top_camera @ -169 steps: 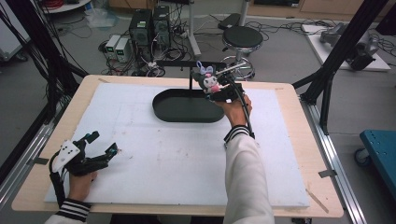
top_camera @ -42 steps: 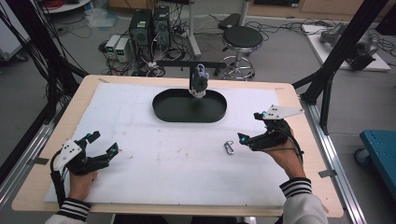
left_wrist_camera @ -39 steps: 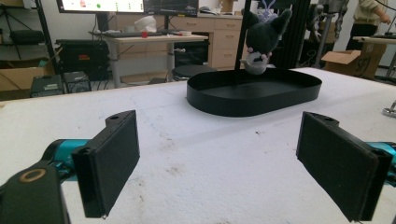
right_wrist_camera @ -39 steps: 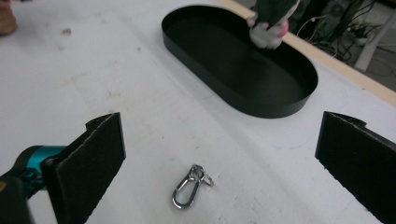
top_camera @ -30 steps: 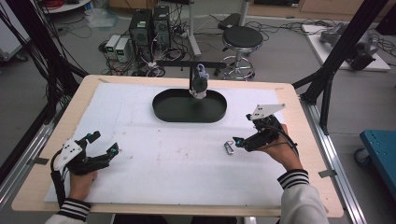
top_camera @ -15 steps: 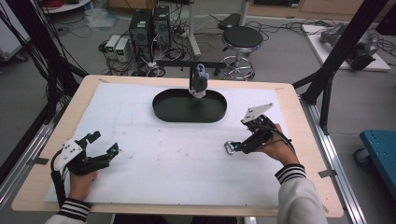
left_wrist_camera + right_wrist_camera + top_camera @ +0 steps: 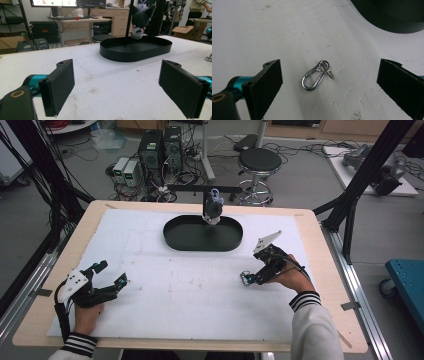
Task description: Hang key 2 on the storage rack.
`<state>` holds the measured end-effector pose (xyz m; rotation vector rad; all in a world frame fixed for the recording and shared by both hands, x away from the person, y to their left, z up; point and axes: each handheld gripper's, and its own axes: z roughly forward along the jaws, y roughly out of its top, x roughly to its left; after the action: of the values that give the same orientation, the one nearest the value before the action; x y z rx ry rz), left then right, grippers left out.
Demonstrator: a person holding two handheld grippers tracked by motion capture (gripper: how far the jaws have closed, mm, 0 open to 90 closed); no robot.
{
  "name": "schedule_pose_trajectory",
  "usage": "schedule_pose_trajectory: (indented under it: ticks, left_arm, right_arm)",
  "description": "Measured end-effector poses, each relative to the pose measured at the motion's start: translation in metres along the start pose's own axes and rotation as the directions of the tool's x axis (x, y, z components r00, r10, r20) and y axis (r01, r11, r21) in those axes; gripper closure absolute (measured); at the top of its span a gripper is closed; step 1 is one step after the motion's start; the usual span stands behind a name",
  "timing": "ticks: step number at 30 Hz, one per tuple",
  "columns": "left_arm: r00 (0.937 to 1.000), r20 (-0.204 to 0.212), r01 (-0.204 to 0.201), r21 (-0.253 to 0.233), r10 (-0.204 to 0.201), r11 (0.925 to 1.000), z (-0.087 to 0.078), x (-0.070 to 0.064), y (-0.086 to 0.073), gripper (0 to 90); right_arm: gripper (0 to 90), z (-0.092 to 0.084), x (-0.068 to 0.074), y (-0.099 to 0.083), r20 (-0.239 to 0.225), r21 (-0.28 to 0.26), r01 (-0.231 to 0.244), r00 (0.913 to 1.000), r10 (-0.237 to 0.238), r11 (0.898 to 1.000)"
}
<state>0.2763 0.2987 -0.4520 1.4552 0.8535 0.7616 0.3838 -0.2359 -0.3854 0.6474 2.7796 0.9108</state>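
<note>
A small silver carabiner clip with a ring [image 7: 316, 75] lies flat on the white mat, seen in the high view as a silver clip [image 7: 244, 278] at the right of centre. My right gripper [image 7: 251, 279] is open right at it, and in the right gripper view my right gripper [image 7: 332, 85] has a jaw on each side of the clip without touching it. A dark plush toy [image 7: 212, 207] hangs on a black stand over the far rim of the black oval tray [image 7: 176, 236]. My left gripper [image 7: 111, 276] rests open at the front left, with nothing between its fingers.
From the left gripper view the tray [image 7: 117, 54] and plush [image 7: 140, 18] stand far ahead across bare mat [image 7: 105, 85]. The wooden table edge [image 7: 320, 250] borders the mat. Black frame posts, a stool [image 7: 257, 161] and computers stand beyond the table.
The right hand placed the plush on the stand, drew back to the front right, then moved left and down until its open jaws straddle the clip. The left gripper stayed still.
</note>
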Motion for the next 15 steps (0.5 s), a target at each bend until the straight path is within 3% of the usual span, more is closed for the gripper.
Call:
schedule_pose_trajectory:
  ticks: [4, 6, 10, 15]
  left_arm:
    - [1.0000, 0.001, 0.003, 0.000, -0.003, 1.0000, 0.0000, 0.0000, 0.0000, 13.7]
    - [1.0000, 0.000, 0.002, -0.001, -0.002, 1.0000, 0.0001, -0.0001, 0.0000, 13.7]
    - [1.0000, 0.002, 0.003, 0.000, -0.003, 1.0000, 0.0000, 0.0001, 0.0000, 13.7]
    - [1.0000, 0.001, 0.003, 0.001, -0.003, 1.0000, 0.0000, 0.0002, 0.0000, 13.7]
  right_arm:
    - [8.1, 0.0034, -0.0011, 0.0002, -0.007, 0.011, -0.008, 0.9999, 0.008, 1.000]
    - [15.7, 0.0052, -0.0018, 0.0006, -0.011, 0.020, 0.007, 0.9999, -0.007, 1.000]
    - [16.9, 0.0085, -0.0026, 0.0005, -0.017, 0.034, 0.011, 0.9998, -0.010, 0.999]
    - [27.7, 0.0096, -0.0030, 0.0002, -0.034, 0.055, 0.033, 0.9989, -0.031, 0.998]
